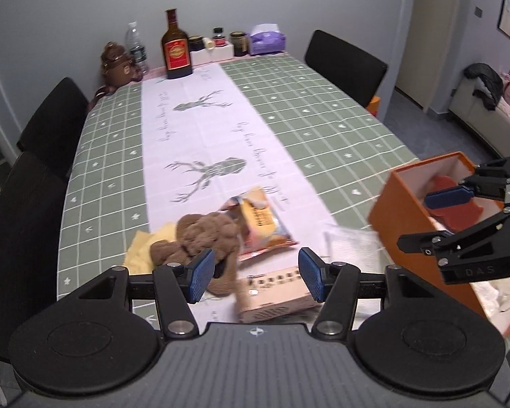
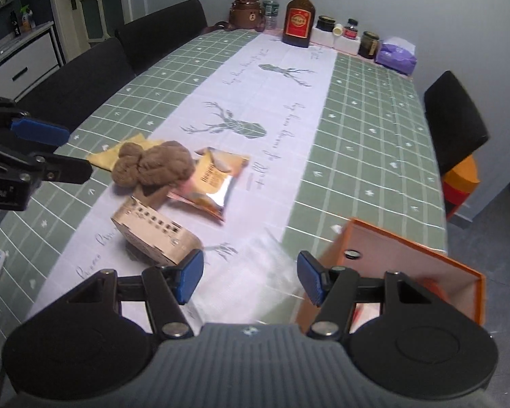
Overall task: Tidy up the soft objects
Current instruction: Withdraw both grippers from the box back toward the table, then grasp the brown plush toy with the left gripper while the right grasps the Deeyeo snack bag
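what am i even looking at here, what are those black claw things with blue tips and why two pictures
Those claws are two hand-held grippers; a person carries one in each hand. Each has a wide-angle camera looking along its fingers, hence two pictures. One view is from the left gripper, the other from the right gripper. Both stand open and hold nothing.

On the checked tablecloth lie a brown plush toy, partly on a yellow cloth, with a snack packet tucked against it and a small beige box in front. An orange box, with something red inside, sits at the table's edge. Bottles and jars stand at the far end.
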